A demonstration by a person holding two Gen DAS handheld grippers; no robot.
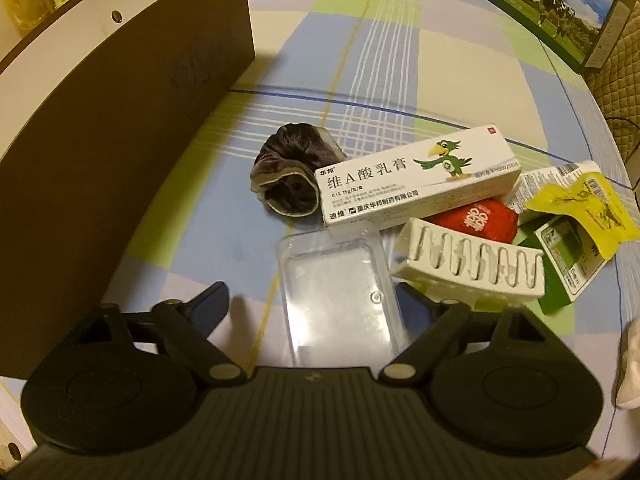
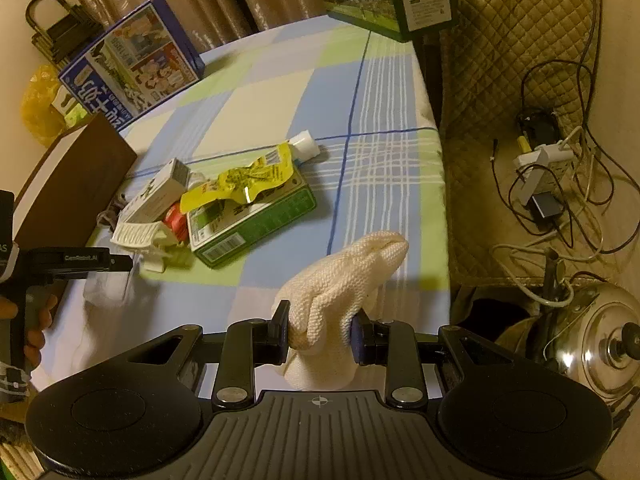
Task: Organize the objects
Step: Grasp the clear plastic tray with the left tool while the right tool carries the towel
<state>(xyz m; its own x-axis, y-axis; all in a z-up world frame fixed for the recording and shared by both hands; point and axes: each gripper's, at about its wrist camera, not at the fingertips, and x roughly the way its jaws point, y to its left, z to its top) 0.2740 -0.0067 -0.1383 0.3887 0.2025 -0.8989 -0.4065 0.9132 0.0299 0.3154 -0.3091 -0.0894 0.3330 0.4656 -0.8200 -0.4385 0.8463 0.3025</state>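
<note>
The objects to organize lie in a loose pile on the checked tablecloth. In your left wrist view, your left gripper stands wide, its fingers either side of a clear plastic tray without touching it. Just beyond the tray lies a white comb-like clip, with a red packet behind it and a long white ointment box across the top. A dark rolled sock sits touching the box's left end. A yellow wrapper rests on a green box at the right. A brown board stands upright along the left.

In your right wrist view, your right gripper is clamped on a cream knitted sock, held above the cloth near the table's right edge. The pile sits well apart, farther left, the yellow wrapper draped over the green box and a white tube poking out behind. Your left gripper reaches in from the left beside the clip.
</note>
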